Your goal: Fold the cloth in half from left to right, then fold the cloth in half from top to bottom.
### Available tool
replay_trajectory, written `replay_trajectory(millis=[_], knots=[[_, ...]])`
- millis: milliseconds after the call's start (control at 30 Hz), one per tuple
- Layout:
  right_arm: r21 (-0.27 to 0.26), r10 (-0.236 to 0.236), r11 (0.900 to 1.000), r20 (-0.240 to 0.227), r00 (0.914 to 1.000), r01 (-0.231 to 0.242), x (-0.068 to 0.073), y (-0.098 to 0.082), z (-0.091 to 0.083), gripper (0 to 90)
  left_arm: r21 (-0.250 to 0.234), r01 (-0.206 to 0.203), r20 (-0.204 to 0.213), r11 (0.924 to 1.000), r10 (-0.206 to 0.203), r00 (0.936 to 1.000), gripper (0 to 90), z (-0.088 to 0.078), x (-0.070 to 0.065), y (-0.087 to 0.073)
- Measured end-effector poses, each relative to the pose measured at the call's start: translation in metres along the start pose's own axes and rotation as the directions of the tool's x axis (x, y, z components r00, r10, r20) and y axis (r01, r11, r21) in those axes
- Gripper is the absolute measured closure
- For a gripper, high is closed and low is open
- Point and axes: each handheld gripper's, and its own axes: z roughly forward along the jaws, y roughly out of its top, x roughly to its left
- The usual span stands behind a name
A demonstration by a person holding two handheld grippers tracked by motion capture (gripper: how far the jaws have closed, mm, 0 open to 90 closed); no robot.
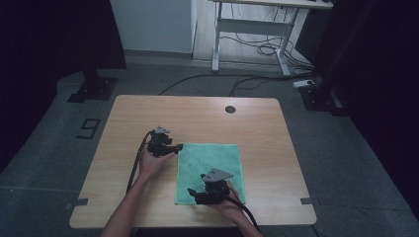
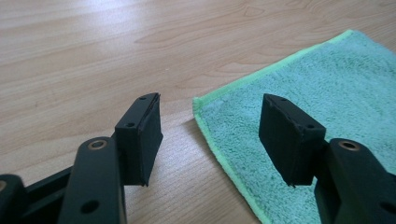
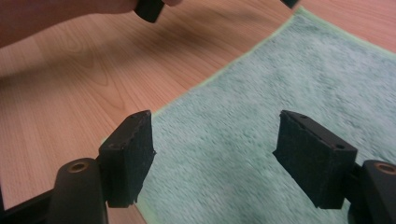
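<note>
A green towel lies flat on the wooden table, right of centre and toward the near edge. My left gripper hovers at the towel's far left corner, jaws open and nothing between them. In the left gripper view that gripper straddles the towel's corner edge just above the wood. My right gripper is at the towel's near left corner, also open. In the right gripper view its jaws stand wide over the towel, with the other hand farther off.
A dark round cable hole sits near the table's far edge. Beyond the table stand a white desk frame with loose cables on the floor and two black stand bases. Bare wood surrounds the towel.
</note>
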Motion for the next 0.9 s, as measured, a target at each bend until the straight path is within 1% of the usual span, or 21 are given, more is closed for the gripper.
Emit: replay_trajectory(millis=[167, 300, 500, 667, 900], knots=[[0.002, -0.011, 1.000, -0.012, 0.9999, 0.011, 0.004, 0.003, 0.005, 27.7, 0.002, -0.001, -0.002, 1.0000, 0.001, 1.0000, 38.8, 0.001, 0.000, 0.000], [0.006, -0.013, 1.000, -0.014, 0.9998, 0.014, 0.005, 0.004, 0.008, 27.7, -0.006, 0.006, -0.009, 1.0000, -0.006, 0.9999, 38.5, -0.001, 0.003, 0.000], [0.008, -0.013, 1.000, -0.017, 0.9998, 0.013, 0.005, 0.004, 0.011, 27.9, -0.006, 0.013, -0.009, 0.9999, -0.013, 0.9999, 38.3, -0.002, 0.005, 0.001], [0.012, -0.022, 1.000, -0.025, 0.9994, 0.022, 0.008, 0.006, 0.015, 27.9, 0.002, 0.008, -0.009, 1.0000, -0.008, 0.9999, 37.9, 0.001, 0.006, 0.004], [0.023, -0.026, 0.999, -0.038, 0.9989, 0.027, 0.009, 0.007, 0.024, 28.6, 0.015, 0.013, -0.013, 0.9998, -0.013, 0.9998, 37.8, 0.007, 0.009, 0.005]])
